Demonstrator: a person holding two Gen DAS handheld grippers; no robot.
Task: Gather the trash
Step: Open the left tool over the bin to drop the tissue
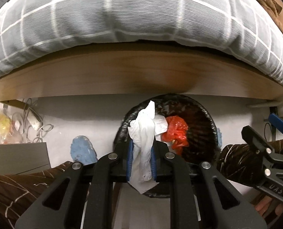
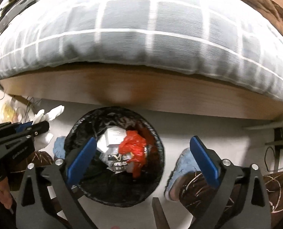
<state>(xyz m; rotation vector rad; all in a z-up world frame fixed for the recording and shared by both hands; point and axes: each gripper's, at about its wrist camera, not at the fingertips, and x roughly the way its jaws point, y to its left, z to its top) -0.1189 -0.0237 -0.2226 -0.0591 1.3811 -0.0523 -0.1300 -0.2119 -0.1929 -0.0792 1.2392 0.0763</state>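
The left hand-held gripper (image 1: pixel 141 156) is pinching a crumpled white tissue (image 1: pixel 144 133) between its blue pads, holding it above the black-lined trash bin (image 1: pixel 208 126) on the floor beside the bed (image 1: pixel 122 72). The right hand-held gripper (image 2: pixel 143 164) is spread wide with nothing between its pads – it hangs over the bin's mouth, where a red plastic bag (image 2: pixel 131 147) and papers lie.

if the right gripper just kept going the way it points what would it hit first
Probably the trash inside the black-lined bin: the open right gripper points down into its mouth, likely meeting the red plastic bag, though depth is unclear.
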